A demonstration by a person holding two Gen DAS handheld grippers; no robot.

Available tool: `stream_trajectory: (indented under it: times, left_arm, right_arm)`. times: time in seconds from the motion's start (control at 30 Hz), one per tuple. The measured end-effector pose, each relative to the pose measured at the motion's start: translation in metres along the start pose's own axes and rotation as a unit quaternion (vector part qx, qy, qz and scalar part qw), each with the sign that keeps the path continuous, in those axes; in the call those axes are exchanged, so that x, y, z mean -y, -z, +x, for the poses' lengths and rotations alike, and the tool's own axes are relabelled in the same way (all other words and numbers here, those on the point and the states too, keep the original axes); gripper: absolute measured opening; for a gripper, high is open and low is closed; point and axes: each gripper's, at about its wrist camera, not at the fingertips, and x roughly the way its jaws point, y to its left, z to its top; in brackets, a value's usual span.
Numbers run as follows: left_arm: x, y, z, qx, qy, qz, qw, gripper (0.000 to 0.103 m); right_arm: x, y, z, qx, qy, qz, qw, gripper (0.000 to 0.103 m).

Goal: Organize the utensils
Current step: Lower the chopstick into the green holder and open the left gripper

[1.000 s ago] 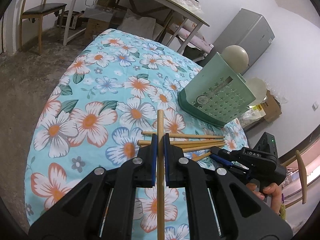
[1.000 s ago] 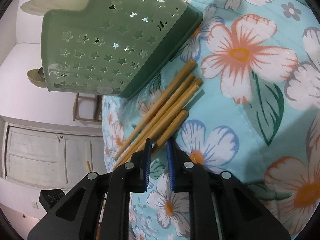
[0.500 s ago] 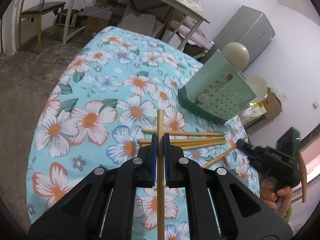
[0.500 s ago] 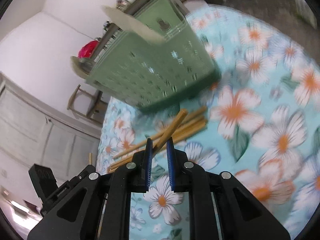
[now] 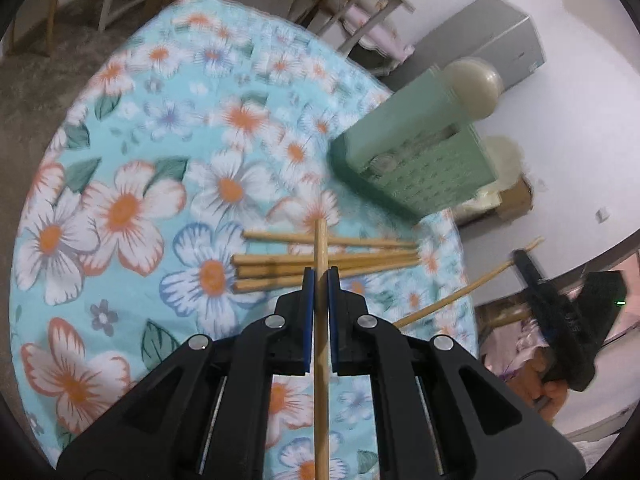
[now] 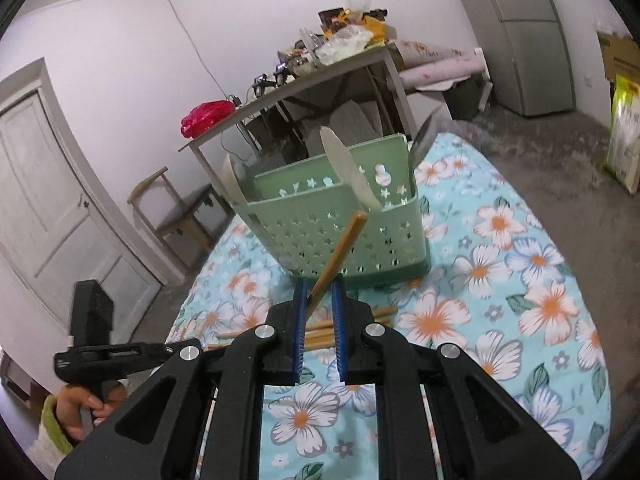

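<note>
My left gripper [image 5: 319,280] is shut on a wooden chopstick [image 5: 320,248] that points forward above the floral cloth. Several more chopsticks [image 5: 320,266] lie in a pile on the cloth just beyond it. My right gripper [image 6: 319,294] is shut on another chopstick [image 6: 340,250], held slanted in the air in front of the green utensil holder [image 6: 340,232]. That holder [image 5: 416,160] stands upright with pale spoons [image 6: 350,172] in it. The right gripper also shows in the left wrist view [image 5: 560,304], carrying its chopstick [image 5: 468,288].
The floral cloth [image 6: 500,320] covers a round table. Behind it are a desk with clutter [image 6: 320,76], a wooden chair [image 6: 176,208], a grey cabinet [image 6: 528,36] and a door [image 6: 44,208]. The left gripper shows at the lower left of the right wrist view [image 6: 104,348].
My right gripper has lifted a chopstick off the pile and swung up to face the upright holder. My left gripper still holds its chopstick and has shifted slightly.
</note>
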Motion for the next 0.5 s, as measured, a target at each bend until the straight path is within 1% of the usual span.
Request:
stream_trajectory:
  times: [0.07,0.17,0.23,0.33,0.5]
  left_arm:
    - [0.0,0.0,0.009,-0.015,-0.024,0.014,0.9995,0.005]
    - [0.003,0.0,0.015,-0.029,-0.04,0.031,0.9983,0.005]
    - [0.007,0.0,0.016,-0.037,-0.056,0.052,0.9964,0.005]
    - [0.013,-0.001,0.021,-0.054,-0.07,0.074,0.9933,0.006]
    - [0.02,-0.005,0.037,-0.096,-0.091,0.1,0.9861,0.008]
  right_arm:
    - [0.001,0.001,-0.001,0.001,0.0,-0.002,1.0,0.012]
    - [0.001,0.002,-0.001,0.0,0.0,-0.002,1.0,0.012]
    - [0.001,0.003,-0.002,0.0,-0.001,-0.002,1.0,0.012]
    - [0.001,0.003,-0.002,-0.001,-0.002,0.0,1.0,0.012]
    - [0.001,0.005,-0.002,-0.001,-0.002,0.0,1.0,0.012]
